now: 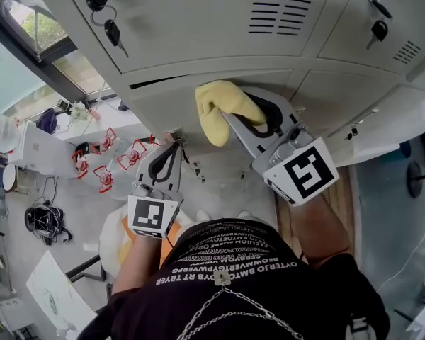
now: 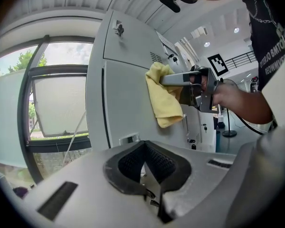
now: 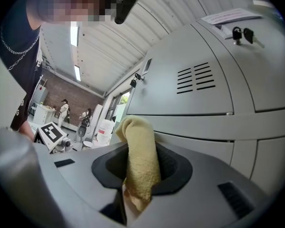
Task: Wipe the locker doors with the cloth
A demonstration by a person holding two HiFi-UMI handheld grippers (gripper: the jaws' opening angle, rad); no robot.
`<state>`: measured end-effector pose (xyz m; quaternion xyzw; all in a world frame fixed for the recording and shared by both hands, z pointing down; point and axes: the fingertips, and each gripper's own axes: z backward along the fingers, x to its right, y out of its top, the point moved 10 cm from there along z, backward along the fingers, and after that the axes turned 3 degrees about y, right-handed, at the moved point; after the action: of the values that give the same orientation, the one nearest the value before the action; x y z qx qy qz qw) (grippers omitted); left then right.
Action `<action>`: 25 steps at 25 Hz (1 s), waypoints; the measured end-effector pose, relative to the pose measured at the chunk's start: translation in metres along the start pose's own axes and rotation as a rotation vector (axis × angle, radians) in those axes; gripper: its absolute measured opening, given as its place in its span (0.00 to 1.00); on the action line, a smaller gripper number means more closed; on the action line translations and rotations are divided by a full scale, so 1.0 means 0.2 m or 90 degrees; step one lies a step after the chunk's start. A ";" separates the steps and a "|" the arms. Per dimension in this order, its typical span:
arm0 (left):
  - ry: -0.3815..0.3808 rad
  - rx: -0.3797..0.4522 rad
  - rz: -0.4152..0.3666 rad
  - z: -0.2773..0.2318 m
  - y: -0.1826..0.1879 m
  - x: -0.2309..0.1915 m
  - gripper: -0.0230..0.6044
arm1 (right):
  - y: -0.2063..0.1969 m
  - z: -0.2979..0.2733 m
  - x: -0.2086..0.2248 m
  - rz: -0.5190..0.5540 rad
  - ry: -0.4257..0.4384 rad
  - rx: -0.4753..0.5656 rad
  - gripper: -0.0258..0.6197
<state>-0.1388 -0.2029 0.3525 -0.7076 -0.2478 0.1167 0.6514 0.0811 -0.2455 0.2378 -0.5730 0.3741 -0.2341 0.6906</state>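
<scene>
My right gripper (image 1: pixel 249 117) is clamped on the cloth (image 1: pixel 223 108) at mid-frame, seemingly pressed to a locker door (image 1: pixel 163 105) below the vented door (image 1: pixel 198 20). My left gripper (image 1: pixel 164 167) hangs lower left, closed on nothing. Wiping looks under way, but I can't tell which doors are done. The cloth is yellow, fluffy and bunched.
</scene>
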 end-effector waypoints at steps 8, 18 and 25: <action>0.007 -0.016 0.017 -0.02 0.00 0.13 0.04 | -0.05 0.16 0.14 -0.008 -0.022 -0.005 0.18; 0.031 -0.034 0.024 0.00 -0.01 0.24 0.04 | -0.12 0.38 0.31 -0.025 -0.082 -0.020 0.19; 0.073 -0.013 0.043 0.04 0.05 0.28 0.04 | -0.12 0.44 0.34 -0.005 -0.083 -0.020 0.19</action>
<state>-0.0939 -0.1682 0.3497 -0.7279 -0.1870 0.0953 0.6528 0.1941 -0.2478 0.2489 -0.5993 0.3299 -0.1931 0.7034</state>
